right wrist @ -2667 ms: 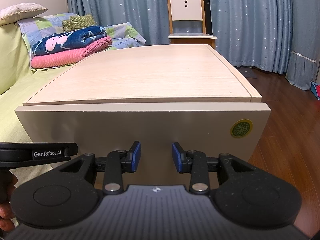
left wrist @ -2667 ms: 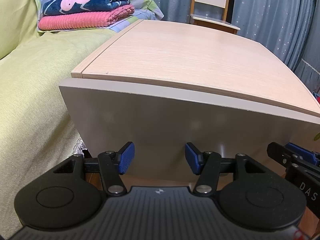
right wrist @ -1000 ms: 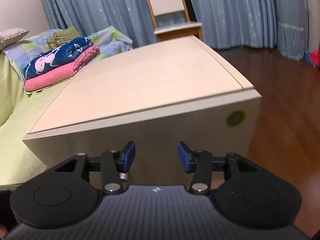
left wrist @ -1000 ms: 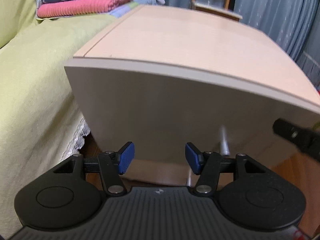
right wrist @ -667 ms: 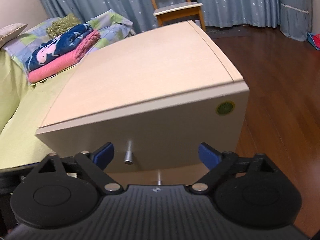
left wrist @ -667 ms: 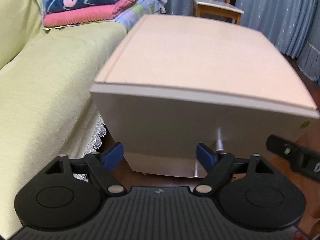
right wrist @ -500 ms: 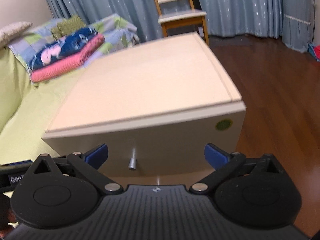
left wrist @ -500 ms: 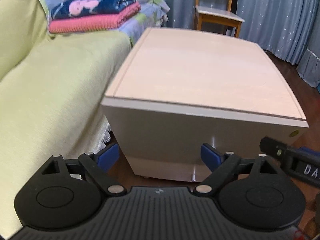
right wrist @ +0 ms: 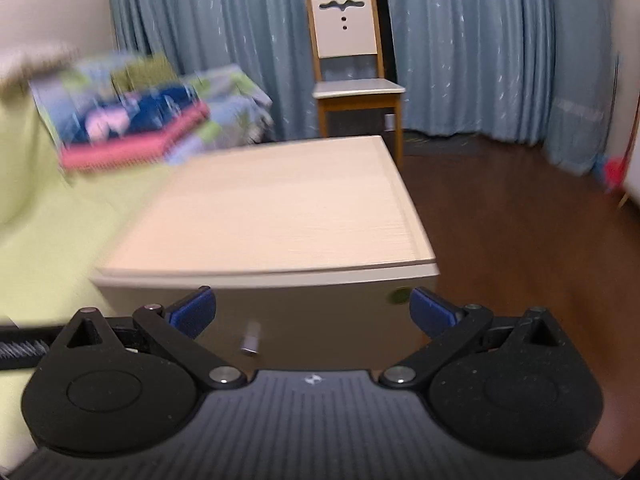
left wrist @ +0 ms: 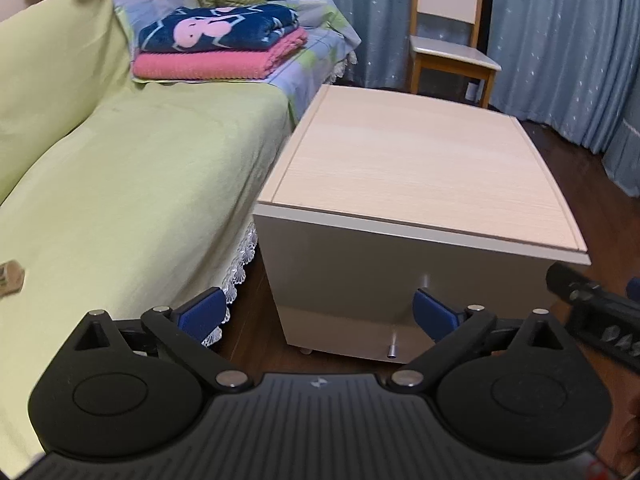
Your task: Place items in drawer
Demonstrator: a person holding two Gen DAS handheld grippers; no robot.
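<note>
1. The left gripper (left wrist: 318, 312) is hanging in front of the low cabinet (left wrist: 412, 160), its blue pads (left wrist: 202, 310) spread wide and holding nothing; one pad is showing over the lace edge of the sofa cover, the other over the cabinet's front face.

2. The right gripper (right wrist: 312, 312) is likewise gaping, pads (right wrist: 432, 312) far apart with nothing between them; its view is smearing badly on the left side, so the sofa detail there is hard to read.

3. The drawer front (left wrist: 400, 276) is sitting flush with the cabinet, pale grey under the light wood top; a small metal knob (left wrist: 392, 348) is poking out low on it, and in the right wrist view the same knob (right wrist: 250, 344) is showing blurred, between the two spread pads and clear of both.

4. A round green sticker (right wrist: 400, 295) is sitting near the right corner of the drawer front, just beside the right pad in that view.

5. The sofa (left wrist: 120, 184), covered in yellow-green cloth, is standing just beside the cabinet's left side; folded blankets (left wrist: 218, 46), a dark blue one on a pink one, are lying stacked at its far end.

6. A small tan object (left wrist: 8, 278) is lying on the sofa cover at the left edge of the left wrist view; too cropped to tell what it is.

7. A wooden chair (right wrist: 352, 76) is standing beyond the cabinet against blue curtains (right wrist: 480, 40); dark wood floor (right wrist: 520, 220) is running off to the right.

8. Part of the other black handle (left wrist: 592, 304) is edging in at the right of the left wrist view.
</note>
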